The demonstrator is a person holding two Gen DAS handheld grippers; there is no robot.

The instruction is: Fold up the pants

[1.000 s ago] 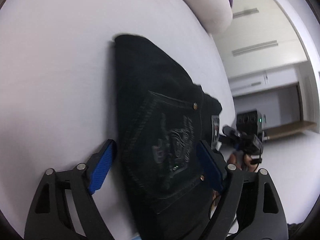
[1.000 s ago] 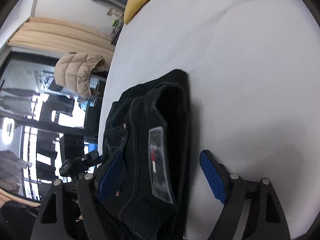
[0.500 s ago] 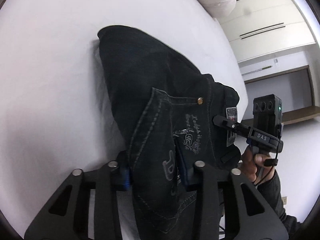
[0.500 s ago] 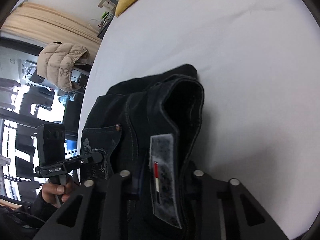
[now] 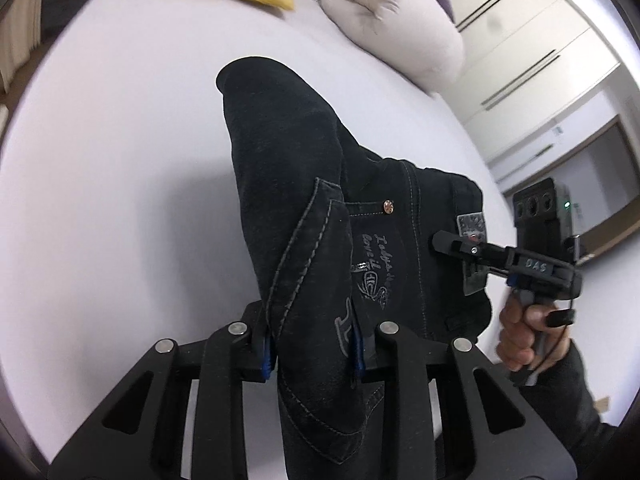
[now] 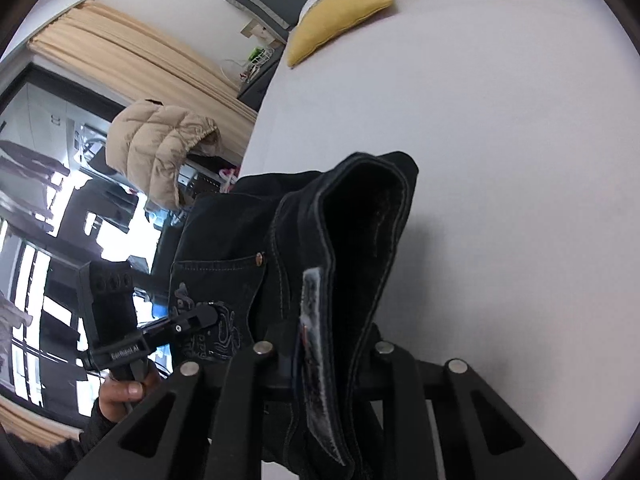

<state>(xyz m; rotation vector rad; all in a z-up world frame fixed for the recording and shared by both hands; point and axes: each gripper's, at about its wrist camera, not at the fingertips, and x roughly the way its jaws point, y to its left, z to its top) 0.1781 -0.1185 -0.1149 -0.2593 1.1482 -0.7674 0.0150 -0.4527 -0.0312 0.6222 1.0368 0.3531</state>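
- Two grippers clench the same black pants (image 5: 320,216), which hang lifted over the white bed (image 5: 100,168) in the middle of both frames.
- Left wrist view: the left gripper (image 5: 312,352) has its jaws closed on the pocket edge at lower centre; the embroidered back pocket and a copper rivet (image 5: 388,206) face the lens.
- Only this view shows the grey pillow (image 5: 396,20) at upper right and the white wardrobe doors (image 5: 532,40) behind it.
- Right wrist view: the right gripper (image 6: 320,356) has its jaws shut on the waistband, whose grey label (image 6: 316,360) runs down the lower centre.
- Only here appear the tan puffer jacket (image 6: 160,144) and curtain (image 6: 120,52) at upper left.
- Both views catch the yellow cushion (image 6: 340,8).
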